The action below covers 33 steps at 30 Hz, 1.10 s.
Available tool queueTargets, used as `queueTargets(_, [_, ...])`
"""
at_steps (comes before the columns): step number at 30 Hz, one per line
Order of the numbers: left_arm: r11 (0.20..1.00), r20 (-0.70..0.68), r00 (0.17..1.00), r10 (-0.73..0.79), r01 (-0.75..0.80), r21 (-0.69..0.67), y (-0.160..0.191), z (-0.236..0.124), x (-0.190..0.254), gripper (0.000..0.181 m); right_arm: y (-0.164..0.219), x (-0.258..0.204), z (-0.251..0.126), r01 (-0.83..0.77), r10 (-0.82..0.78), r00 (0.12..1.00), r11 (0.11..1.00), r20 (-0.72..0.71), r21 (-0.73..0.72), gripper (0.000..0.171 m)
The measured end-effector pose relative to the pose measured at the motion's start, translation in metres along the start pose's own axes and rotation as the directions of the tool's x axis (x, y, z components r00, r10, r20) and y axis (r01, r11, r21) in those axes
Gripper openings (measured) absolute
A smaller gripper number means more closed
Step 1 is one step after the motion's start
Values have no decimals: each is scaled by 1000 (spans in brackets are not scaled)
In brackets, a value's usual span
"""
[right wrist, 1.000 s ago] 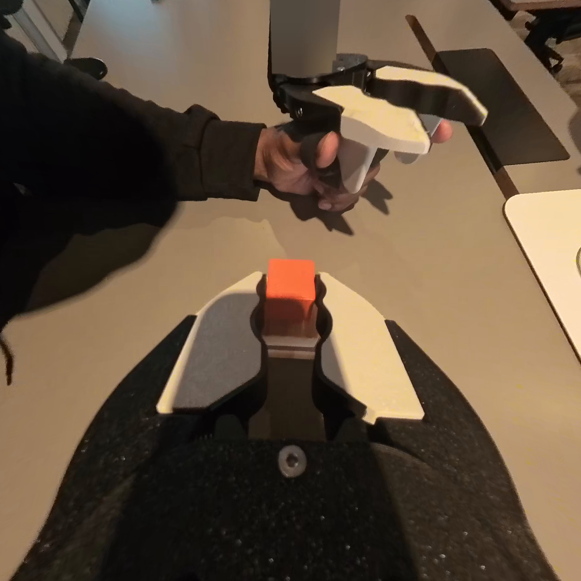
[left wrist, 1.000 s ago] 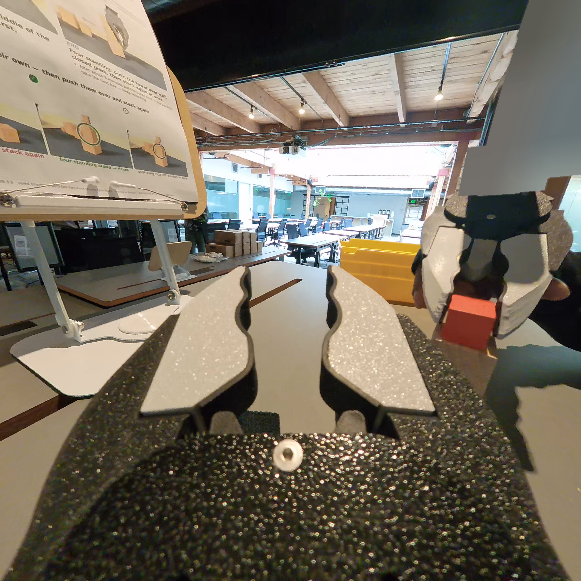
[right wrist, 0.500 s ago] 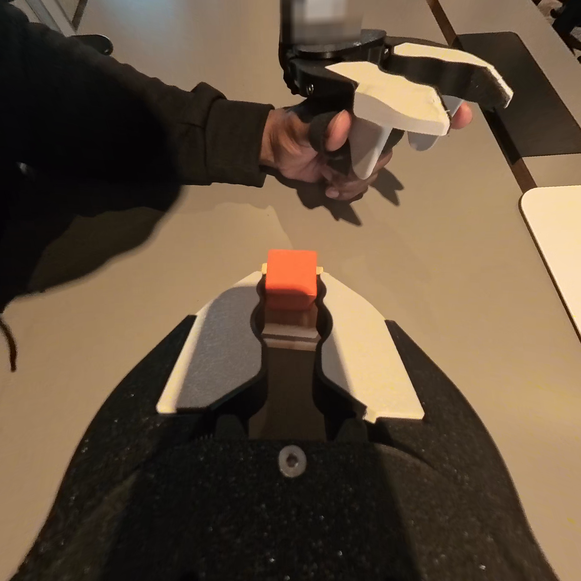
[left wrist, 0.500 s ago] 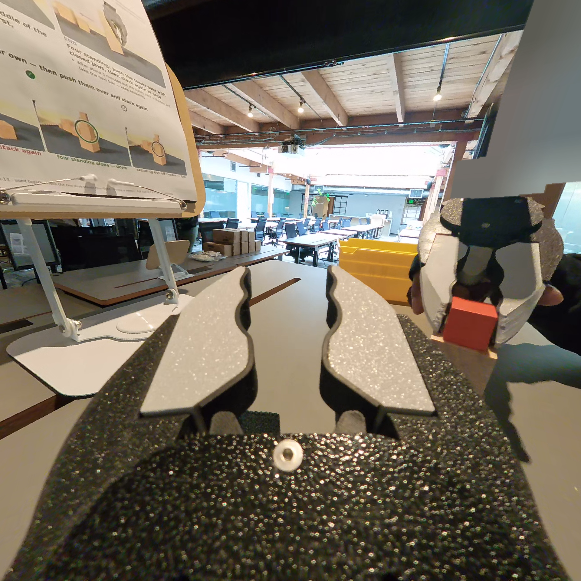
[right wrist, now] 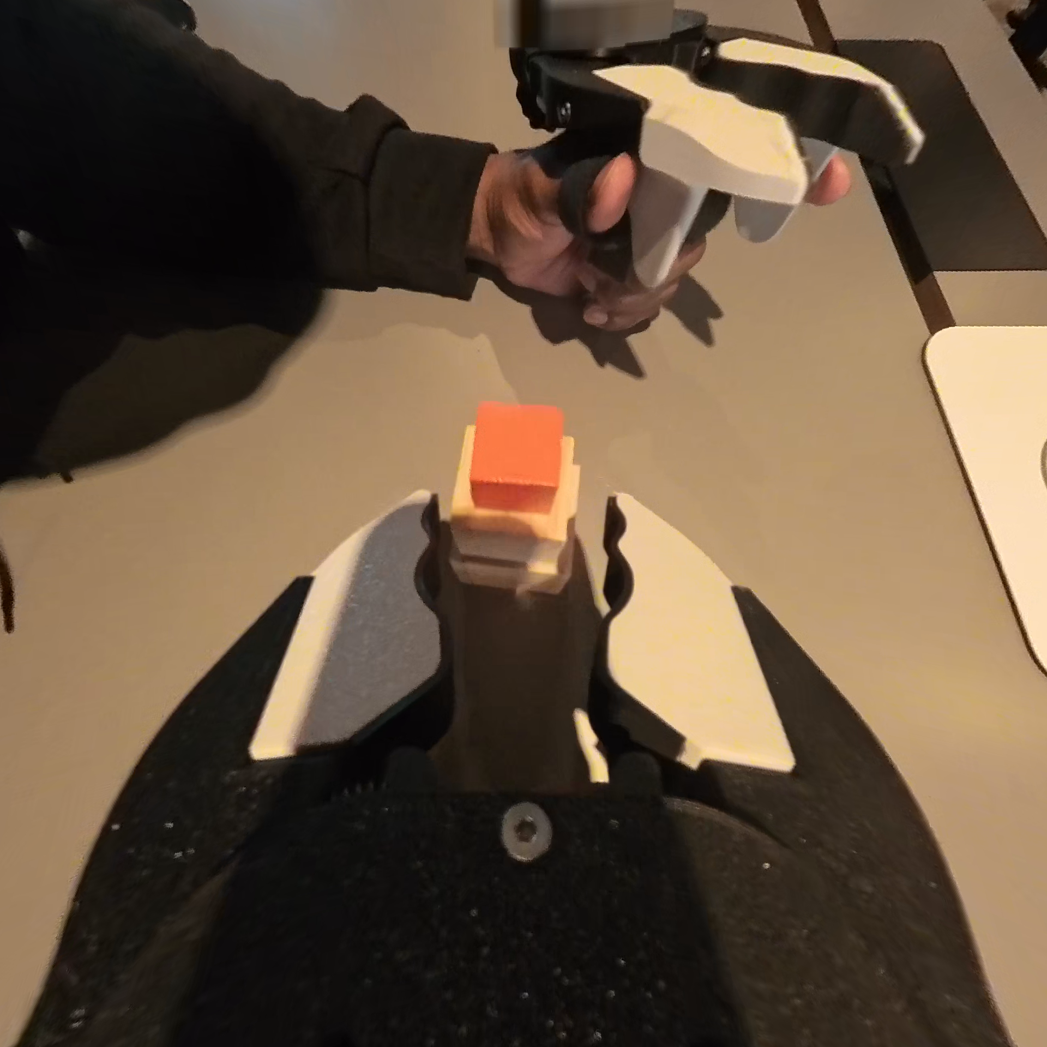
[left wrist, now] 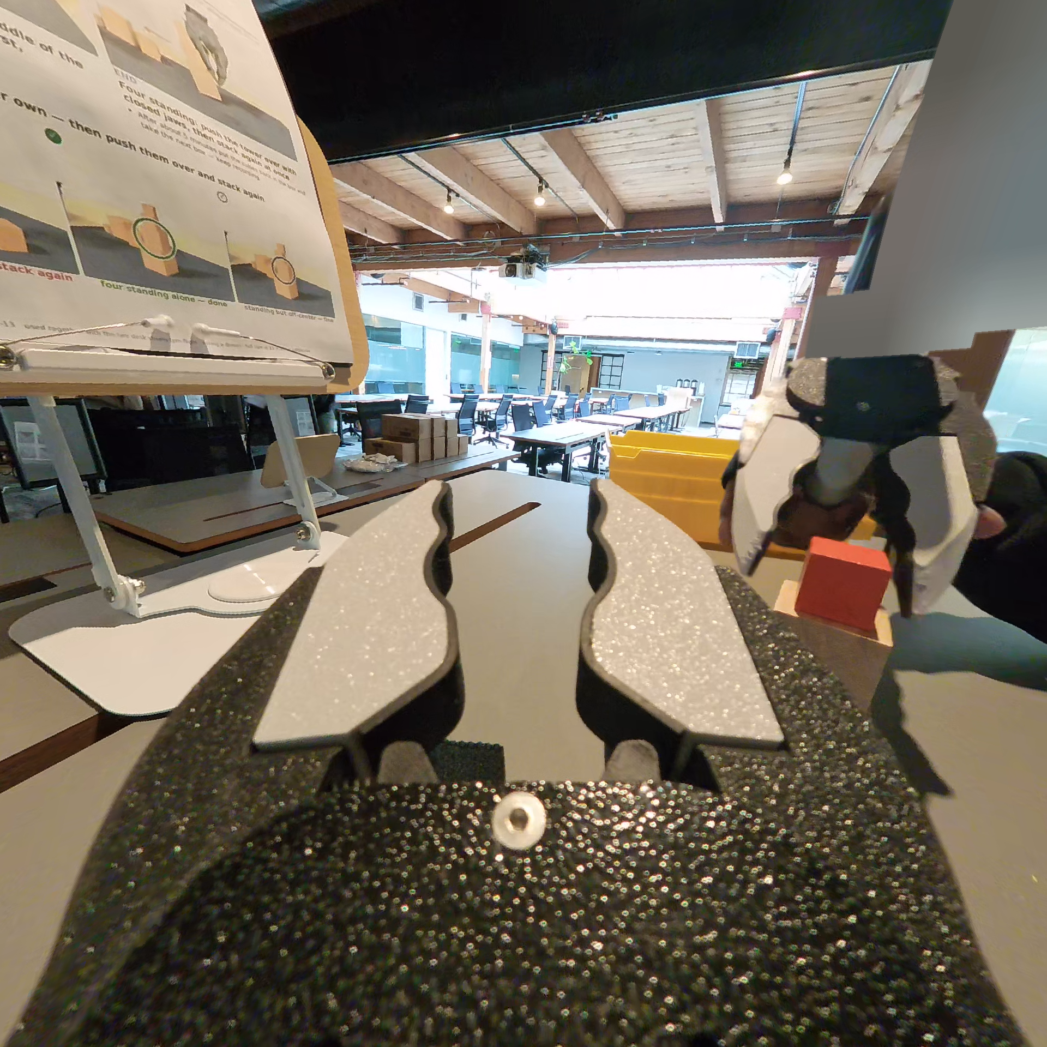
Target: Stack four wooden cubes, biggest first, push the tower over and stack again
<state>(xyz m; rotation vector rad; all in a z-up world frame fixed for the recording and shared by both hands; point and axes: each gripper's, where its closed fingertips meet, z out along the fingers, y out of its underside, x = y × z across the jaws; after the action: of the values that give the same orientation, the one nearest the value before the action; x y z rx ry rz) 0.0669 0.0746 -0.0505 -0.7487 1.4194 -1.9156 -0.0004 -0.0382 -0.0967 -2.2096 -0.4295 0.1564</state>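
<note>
Right gripper (right wrist: pixel 518 552): spread wide, nothing grasped; its fingers are seen on either side of the tower, clear of it.
Left gripper (left wrist: pixel 518 572): parted, nothing held; raised above the desk (right wrist: pixel 765 464), held in a hand (right wrist: pixel 544 226) with a dark sleeve (right wrist: pixel 238 187).
Orange cube (right wrist: pixel 516 456): seated on top of the tower, released.
Tower (right wrist: pixel 513 538): pale wooden cubes are stacked beneath the orange cube, slightly offset from one another; their count cannot be told.
Obstructions: the tower's lower part is hidden by the right gripper's body.
Surroundings: a white stand base (left wrist: pixel 113 651) carrying an instruction sheet (left wrist: pixel 153 170) is noted at the desk's edge; a yellow bin (left wrist: pixel 663 481) lies beyond the desk.
</note>
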Motion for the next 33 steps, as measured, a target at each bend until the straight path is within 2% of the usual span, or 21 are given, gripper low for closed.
queueTargets(3, [1000,-1,1000,0,0,0,0,0,0,45,7,19,-20,-17,19,999,999,-45,47,56])
queueTargets(6, [1000,-1,1000,0,0,-1,0,0,0,45,21,53,-36,-120,137,983,983,-126,137,51])
queueTargets(8, [1000,-1,1000,-1,1,-2,0,0,0,45,42,74,-34,-201,225,960,969,-168,144,51])
queueTargets(11, [1000,-1,1000,0,0,2,0,0,0,45,73,88,-22,-234,255,939,965,-231,114,50])
queueTargets(16, [1000,-1,1000,-4,4,5,-1,0,0,45,93,93,-6,-233,246,920,969,-306,80,44])
queueTargets(18, [1000,-1,1000,-4,4,8,-1,-1,0,45,90,94,-7,-201,221,919,975,-327,95,40])
queueTargets(23, [1000,-1,1000,-3,3,8,-1,0,0,45,88,95,-11,-230,262,918,963,-298,141,38])
queueTargets(29, [1000,-1,1000,-4,4,9,-1,0,-1,45,97,89,-3,-219,222,930,975,-294,45,36])
queueTargets(33, [1000,-1,1000,-8,8,8,-1,0,-1,45,102,90,0,-226,215,927,974,-306,1,26])
